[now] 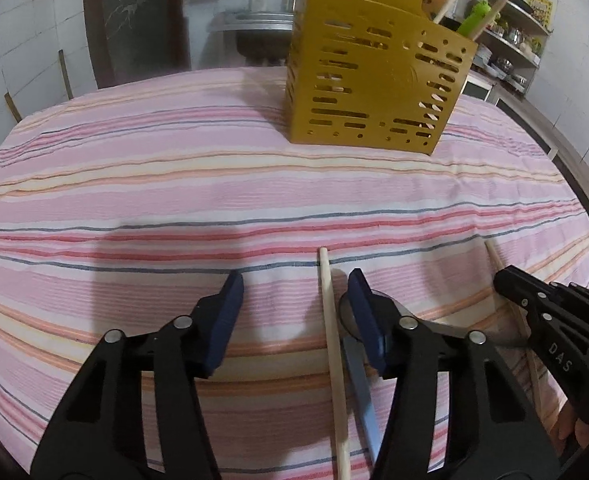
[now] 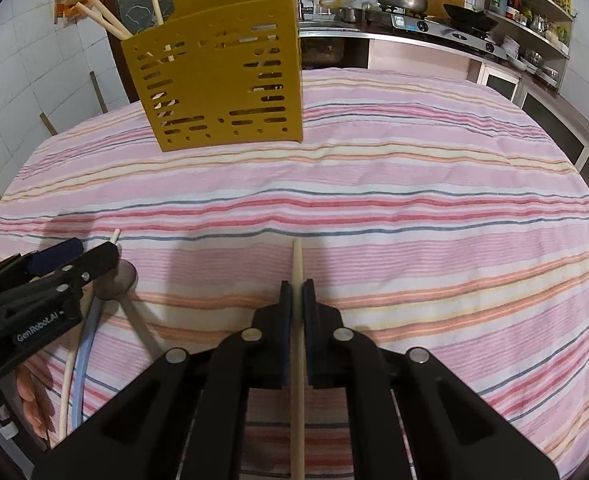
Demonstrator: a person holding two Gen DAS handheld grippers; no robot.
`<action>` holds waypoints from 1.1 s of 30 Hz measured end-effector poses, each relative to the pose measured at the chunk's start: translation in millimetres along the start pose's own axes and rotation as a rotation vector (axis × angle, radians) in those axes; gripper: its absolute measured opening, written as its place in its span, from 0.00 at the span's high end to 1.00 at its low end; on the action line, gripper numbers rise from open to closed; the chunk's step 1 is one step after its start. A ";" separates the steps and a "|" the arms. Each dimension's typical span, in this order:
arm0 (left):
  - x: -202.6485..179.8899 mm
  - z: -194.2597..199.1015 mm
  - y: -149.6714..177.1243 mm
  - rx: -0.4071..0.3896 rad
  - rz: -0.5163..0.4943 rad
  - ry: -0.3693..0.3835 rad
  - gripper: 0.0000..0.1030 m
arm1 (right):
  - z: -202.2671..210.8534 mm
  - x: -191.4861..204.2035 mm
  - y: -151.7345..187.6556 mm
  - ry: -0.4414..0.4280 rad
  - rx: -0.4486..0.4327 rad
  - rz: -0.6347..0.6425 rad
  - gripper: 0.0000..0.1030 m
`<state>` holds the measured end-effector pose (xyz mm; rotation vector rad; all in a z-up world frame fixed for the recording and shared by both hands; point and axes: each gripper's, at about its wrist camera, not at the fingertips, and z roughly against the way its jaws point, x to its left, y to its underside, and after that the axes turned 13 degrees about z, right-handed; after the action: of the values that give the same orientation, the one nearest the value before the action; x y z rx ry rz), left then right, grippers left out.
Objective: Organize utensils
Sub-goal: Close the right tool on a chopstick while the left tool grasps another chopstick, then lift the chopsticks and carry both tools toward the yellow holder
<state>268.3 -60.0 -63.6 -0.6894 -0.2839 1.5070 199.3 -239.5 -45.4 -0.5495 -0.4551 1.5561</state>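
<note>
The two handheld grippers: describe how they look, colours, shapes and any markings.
The left gripper and the right gripper match: black plastic bodies with angular, cut-out linkage arms, round silver pivot pins, and flat dark blue pads on the fingers. Seen from the side, the right one carries white lettering "DAS" and the left one "GenRobot.AI". No cables or sleeves are visible.

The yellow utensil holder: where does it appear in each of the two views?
Left wrist view: yellow utensil holder at upper centre-right, on the far part of the striped cloth.
Right wrist view: upper centre-left, sticks standing in it.
Shared landmark: the striped cloth.
</note>
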 end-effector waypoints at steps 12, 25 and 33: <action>-12.8 -14.5 -8.8 0.004 -0.051 -0.044 0.50 | -0.3 -4.5 2.4 -0.022 -0.006 -0.015 0.94; -19.6 -10.6 -0.1 0.031 -0.070 -0.043 0.68 | -11.2 -6.9 -15.3 -0.032 0.044 -0.013 0.94; -23.8 -15.2 -7.9 0.073 -0.061 -0.031 0.96 | -21.6 -11.8 -30.9 -0.042 0.071 -0.033 0.95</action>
<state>281.7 -86.1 -65.3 -0.5950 -0.2699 1.4634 237.3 -250.3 -43.5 -0.4531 -0.4371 1.5486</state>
